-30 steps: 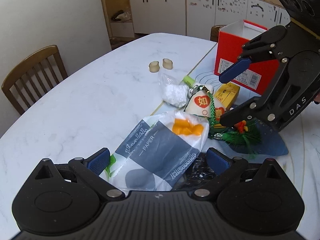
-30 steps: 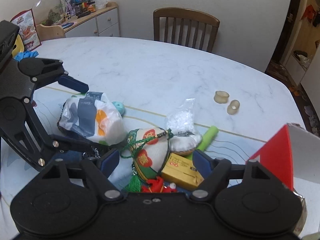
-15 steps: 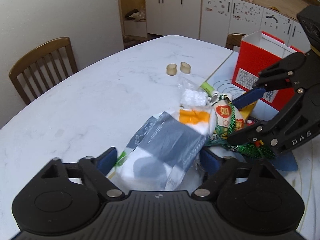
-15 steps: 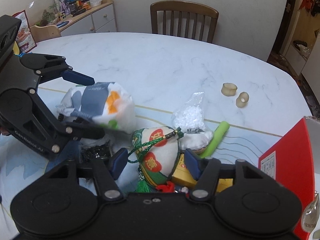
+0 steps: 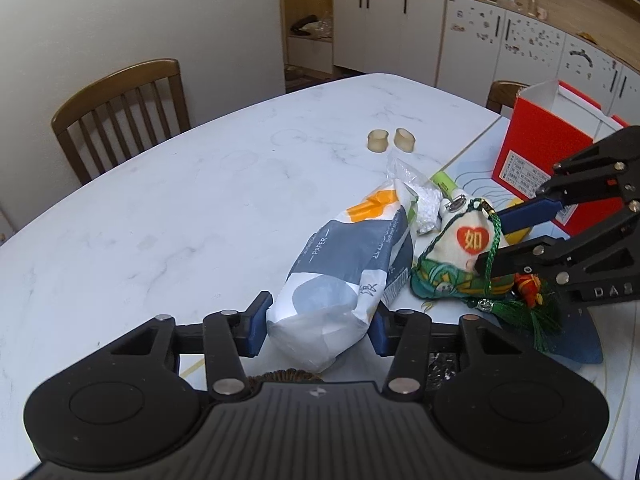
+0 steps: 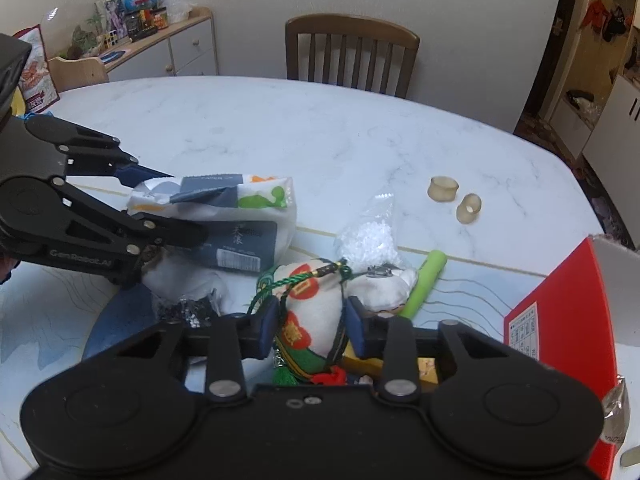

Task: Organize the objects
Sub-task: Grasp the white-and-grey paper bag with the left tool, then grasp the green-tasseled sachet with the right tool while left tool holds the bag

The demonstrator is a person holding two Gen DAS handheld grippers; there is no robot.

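Note:
My left gripper (image 5: 318, 326) is shut on a white, grey and orange tissue pack (image 5: 352, 264) and holds it lifted off the table; the pack also shows in the right wrist view (image 6: 224, 216). My right gripper (image 6: 312, 330) is shut on a white embroidered pouch (image 6: 312, 308) with a green cord and tassel; the left wrist view shows this pouch (image 5: 460, 256) between the right gripper's fingers (image 5: 524, 214). A red open box (image 5: 548, 148) stands at the right.
On the white marble table (image 5: 160, 232) lie two beige rings (image 5: 392, 140), a clear bag of white beads (image 6: 368, 236), a green tube (image 6: 424, 280), a yellow box (image 6: 360, 364) and a blue mat (image 6: 120, 320). A wooden chair (image 5: 120, 116) stands at the table's far side.
My left gripper has closed on the tissue pack and raised it. My right gripper has closed on the embroidered pouch, which was lying loose between its open fingers.

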